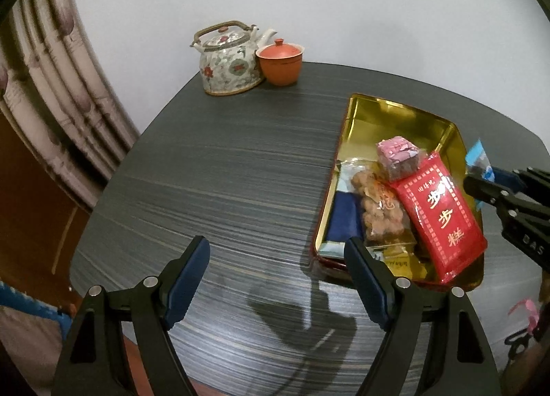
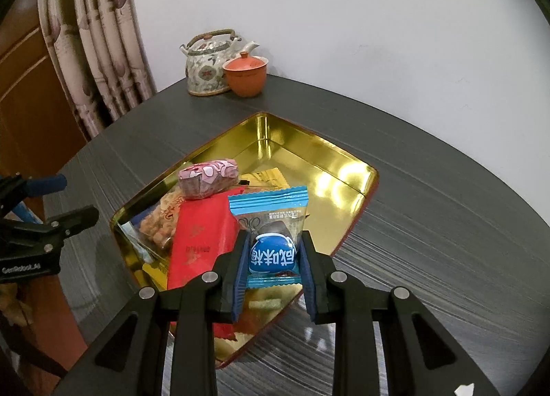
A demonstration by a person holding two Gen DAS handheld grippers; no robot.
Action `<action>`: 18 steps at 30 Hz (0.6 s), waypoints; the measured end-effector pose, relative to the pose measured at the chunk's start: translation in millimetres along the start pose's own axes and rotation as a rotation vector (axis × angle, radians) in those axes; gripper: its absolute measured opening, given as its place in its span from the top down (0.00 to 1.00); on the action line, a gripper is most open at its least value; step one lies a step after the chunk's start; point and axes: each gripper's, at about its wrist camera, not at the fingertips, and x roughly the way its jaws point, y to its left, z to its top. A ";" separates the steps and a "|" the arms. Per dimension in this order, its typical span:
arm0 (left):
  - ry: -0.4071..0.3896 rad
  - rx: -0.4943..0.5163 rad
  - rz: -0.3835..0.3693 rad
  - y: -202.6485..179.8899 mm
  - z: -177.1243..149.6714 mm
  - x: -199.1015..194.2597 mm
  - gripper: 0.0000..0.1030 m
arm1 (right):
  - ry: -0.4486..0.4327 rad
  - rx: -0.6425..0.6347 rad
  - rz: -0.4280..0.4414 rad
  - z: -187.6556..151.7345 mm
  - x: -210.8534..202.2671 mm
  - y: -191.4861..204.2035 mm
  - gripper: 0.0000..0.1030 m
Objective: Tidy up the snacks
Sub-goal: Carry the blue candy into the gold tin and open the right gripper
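A gold tin tray [image 1: 395,114] [image 2: 309,151] lies on the dark striped table [image 1: 223,172]. In it are a red packet [image 1: 443,210] [image 2: 202,237], a pink wrapped block [image 1: 397,157] [image 2: 208,177], a bag of brown nuggets [image 1: 381,210] [image 2: 156,220] and a dark blue packet [image 1: 340,217]. My right gripper [image 2: 273,258] is shut on a small blue candy packet [image 2: 271,251] and holds it over the tray's near side; in the left wrist view it enters from the right [image 1: 481,186]. Over bare table left of the tray, my left gripper [image 1: 275,258] stands open with nothing in it.
A floral teapot [image 1: 230,62] [image 2: 208,67] and an orange lidded cup [image 1: 280,62] [image 2: 245,74] stand at the table's far corner against a white wall. A curtain [image 1: 51,86] hangs at the left. A pink item [image 1: 526,313] shows at the right edge.
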 end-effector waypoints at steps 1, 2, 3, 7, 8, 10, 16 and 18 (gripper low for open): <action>0.002 0.005 0.000 -0.3 0.0 0.4 0.22 | 0.002 -0.004 -0.004 0.7 1.8 1.0 0.76; 0.003 0.006 0.000 -0.3 0.0 1.0 0.22 | 0.004 -0.007 -0.005 1.1 3.5 1.9 0.76; 0.004 0.007 -0.001 -0.1 0.2 1.4 0.22 | 0.007 -0.006 -0.003 1.5 5.2 2.5 0.76; 0.004 0.004 0.002 0.8 0.1 1.3 0.22 | 0.014 -0.015 -0.005 3.0 10.3 5.9 0.76; 0.004 0.002 0.002 1.1 0.0 1.3 0.22 | 0.017 -0.014 -0.003 3.7 12.3 6.6 0.76; 0.000 -0.004 0.005 2.1 -0.3 0.8 0.22 | 0.018 -0.015 -0.009 5.3 15.5 7.4 0.76; 0.002 -0.007 0.005 2.4 -0.7 0.8 0.22 | 0.023 -0.012 -0.003 9.6 22.7 10.9 0.76; 0.003 -0.006 0.003 2.0 -0.8 0.7 0.22 | 0.024 -0.011 0.001 10.5 23.6 12.0 0.76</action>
